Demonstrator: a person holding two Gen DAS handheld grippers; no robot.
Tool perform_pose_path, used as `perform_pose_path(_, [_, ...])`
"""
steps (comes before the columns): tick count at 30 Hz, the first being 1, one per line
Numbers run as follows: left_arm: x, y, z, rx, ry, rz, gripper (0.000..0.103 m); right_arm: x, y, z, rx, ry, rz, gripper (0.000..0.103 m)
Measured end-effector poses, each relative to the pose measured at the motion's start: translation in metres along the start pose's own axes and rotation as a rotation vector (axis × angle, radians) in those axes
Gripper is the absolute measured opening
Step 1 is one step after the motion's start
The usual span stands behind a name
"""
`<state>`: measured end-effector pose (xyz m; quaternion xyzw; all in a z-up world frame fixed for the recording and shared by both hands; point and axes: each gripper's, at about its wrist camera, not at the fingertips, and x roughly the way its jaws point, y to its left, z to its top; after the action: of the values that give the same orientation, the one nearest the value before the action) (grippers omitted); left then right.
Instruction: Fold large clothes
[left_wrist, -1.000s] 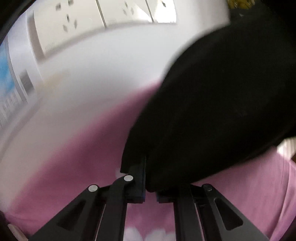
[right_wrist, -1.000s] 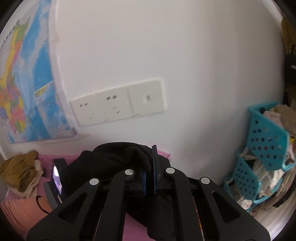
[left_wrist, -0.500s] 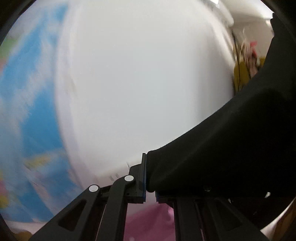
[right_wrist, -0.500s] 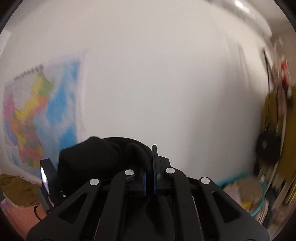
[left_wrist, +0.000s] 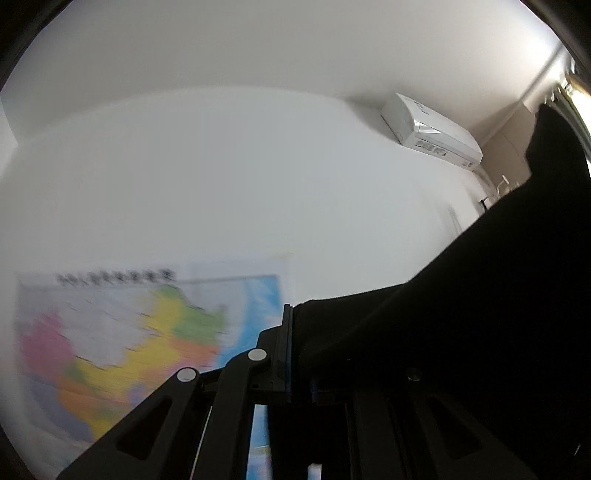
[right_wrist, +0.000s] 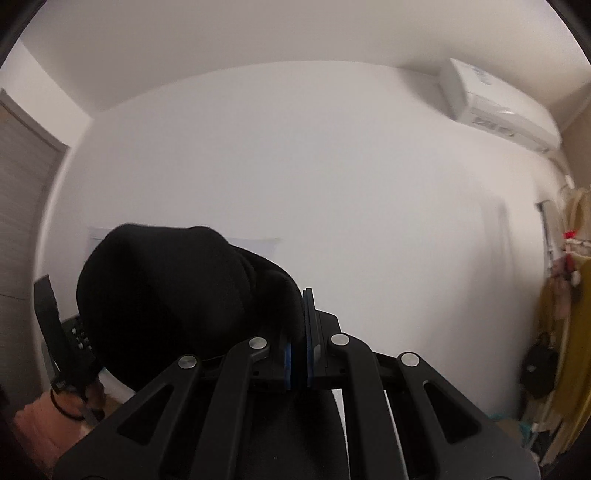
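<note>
At the left, the left hand-held gripper (left_wrist: 295, 350) is clenched on a hem of the large black fabric garment (left_wrist: 480, 332), which drapes off to the right and hides the right finger. The right hand-held gripper (right_wrist: 297, 339) likewise grips a bunched fold of the same cloth between its blue pads (right_wrist: 310, 332). Both point above level toward the white wall (right_wrist: 314, 166), so the step looks like lifting the garment into the air to spread it; next it probably needs a shake and a flat lay-down. The blurred colourful wall map (left_wrist: 122, 343) and the white air conditioner (right_wrist: 495, 107) sit well apart, leaving open room ahead.
</note>
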<state>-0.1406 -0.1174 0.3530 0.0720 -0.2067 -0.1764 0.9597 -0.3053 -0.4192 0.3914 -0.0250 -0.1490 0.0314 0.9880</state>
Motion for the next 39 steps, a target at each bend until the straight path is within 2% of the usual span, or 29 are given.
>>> perform_pose_path(3, [-0.054,0.012,-0.001,0.080,0.004,0.069,0.007,-0.010,0.014,-0.007,0.006,0.036,0.113,0.005])
perform_pose_path(5, [-0.080,0.012,-0.009,0.132,0.070,0.107,0.007,-0.001,0.018,-0.022,0.025,0.097,0.182,0.006])
perform_pose_path(7, [-0.073,0.026,-0.038,0.173,0.163,0.122,0.007,0.021,0.018,-0.045,0.068,0.184,0.247,0.006])
perform_pose_path(10, [-0.059,0.042,-0.080,0.175,0.319,0.150,0.008,0.076,0.018,-0.100,0.134,0.331,0.325,0.006])
perform_pose_path(13, [-0.036,0.054,-0.140,0.113,0.515,0.160,0.008,0.136,0.027,-0.167,0.164,0.483,0.377,0.006])
perform_pose_path(14, [-0.022,0.058,-0.174,0.099,0.599,0.172,0.008,0.158,0.032,-0.196,0.180,0.542,0.388,0.006])
perform_pose_path(16, [-0.009,0.067,-0.228,0.083,0.718,0.201,0.008,0.195,0.038,-0.244,0.216,0.648,0.420,0.006])
perform_pose_path(17, [0.001,0.072,-0.262,0.063,0.789,0.198,0.008,0.221,0.043,-0.281,0.231,0.725,0.408,0.006])
perform_pose_path(19, [0.016,0.083,-0.329,0.029,0.943,0.213,0.008,0.250,0.062,-0.332,0.247,0.836,0.407,0.006])
perform_pose_path(22, [0.029,0.099,-0.401,-0.020,1.097,0.209,0.008,0.284,0.077,-0.402,0.235,0.976,0.366,0.006])
perform_pose_path(26, [0.049,0.116,-0.445,-0.088,1.177,0.214,0.008,0.314,0.079,-0.458,0.290,1.066,0.336,0.006])
perform_pose_path(29, [0.066,0.125,-0.454,-0.089,1.189,0.218,0.007,0.331,0.079,-0.463,0.286,1.074,0.328,0.006])
perform_pose_path(34, [0.092,0.136,-0.472,-0.176,1.245,0.208,0.007,0.373,0.067,-0.473,0.328,1.078,0.274,0.006])
perform_pose_path(37, [0.101,0.132,-0.504,-0.151,1.324,0.226,0.008,0.385,0.069,-0.512,0.328,1.166,0.243,0.006])
perform_pose_path(39, [0.102,0.125,-0.531,-0.117,1.396,0.232,0.008,0.386,0.067,-0.539,0.338,1.228,0.208,0.014])
